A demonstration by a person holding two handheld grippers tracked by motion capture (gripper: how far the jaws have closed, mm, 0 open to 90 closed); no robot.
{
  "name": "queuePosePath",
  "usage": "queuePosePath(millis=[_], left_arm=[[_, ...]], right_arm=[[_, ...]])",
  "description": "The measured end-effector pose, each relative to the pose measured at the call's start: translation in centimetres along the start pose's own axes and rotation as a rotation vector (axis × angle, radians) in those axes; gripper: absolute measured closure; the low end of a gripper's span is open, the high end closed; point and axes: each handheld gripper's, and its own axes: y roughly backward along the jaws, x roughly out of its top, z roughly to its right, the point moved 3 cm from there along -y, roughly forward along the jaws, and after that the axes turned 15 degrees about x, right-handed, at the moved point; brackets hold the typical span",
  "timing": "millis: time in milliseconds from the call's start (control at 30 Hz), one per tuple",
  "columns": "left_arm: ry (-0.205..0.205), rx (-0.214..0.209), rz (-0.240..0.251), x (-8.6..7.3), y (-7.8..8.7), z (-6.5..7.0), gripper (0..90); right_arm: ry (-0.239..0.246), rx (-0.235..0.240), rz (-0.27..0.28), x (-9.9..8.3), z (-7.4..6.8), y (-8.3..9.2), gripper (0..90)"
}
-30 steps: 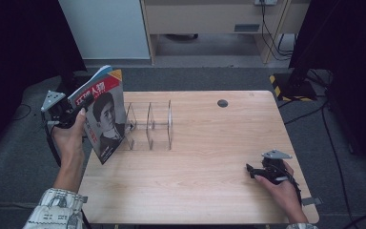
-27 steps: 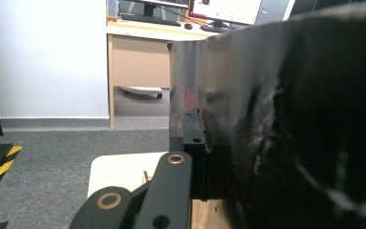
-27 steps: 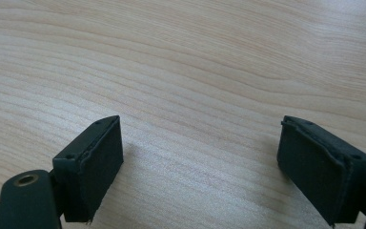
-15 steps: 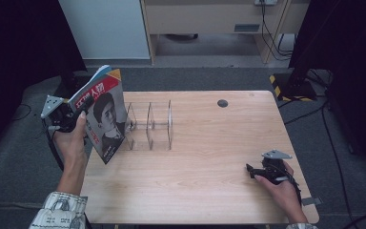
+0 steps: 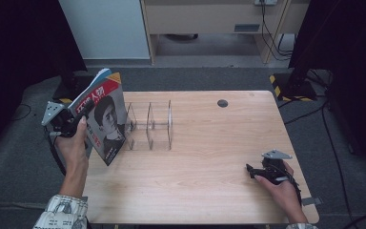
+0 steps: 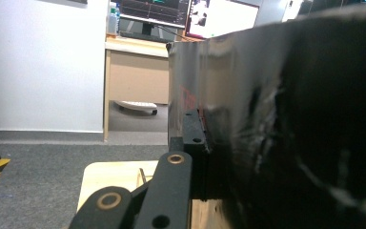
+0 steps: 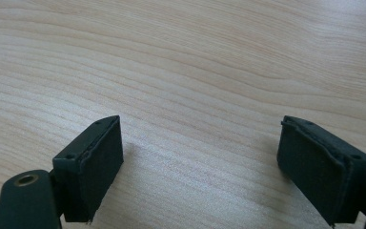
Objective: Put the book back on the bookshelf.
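Note:
A magazine [image 5: 104, 119] with a portrait on its cover stands tilted at the table's left edge, its lower corner near the wood. My left gripper [image 5: 76, 120] is shut on its upper left part. In the left gripper view the glossy cover [image 6: 276, 119] sits pressed against one black pad [image 6: 194, 138]. Just right of the magazine stands a clear acrylic rack [image 5: 150, 125] with several upright dividers. My right gripper [image 5: 251, 171] rests low over the table near its front right corner. Its jaws [image 7: 202, 164] stand wide open over bare wood, nothing between them.
The light wooden table [image 5: 205, 143] has a round dark cable hole [image 5: 222, 103] near its far edge. Beyond it stand a white panel [image 5: 102, 28] and a cabinet [image 5: 205, 19]. Dark curtains flank both sides, and a stand base with hazard tape [image 5: 293, 86] sits at right.
The magazine and my left hand have shifted very slightly. The right hand has not moved.

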Motion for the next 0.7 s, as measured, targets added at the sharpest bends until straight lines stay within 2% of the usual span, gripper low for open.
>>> queuePosePath(millis=[700], left_arm=[[0.003, 0.007, 0.026, -0.81, -0.3, 0.34, 86.1]], right_arm=[[-0.001, 0.0, 0.0, -0.01, -0.03, 0.0, 15.9]])
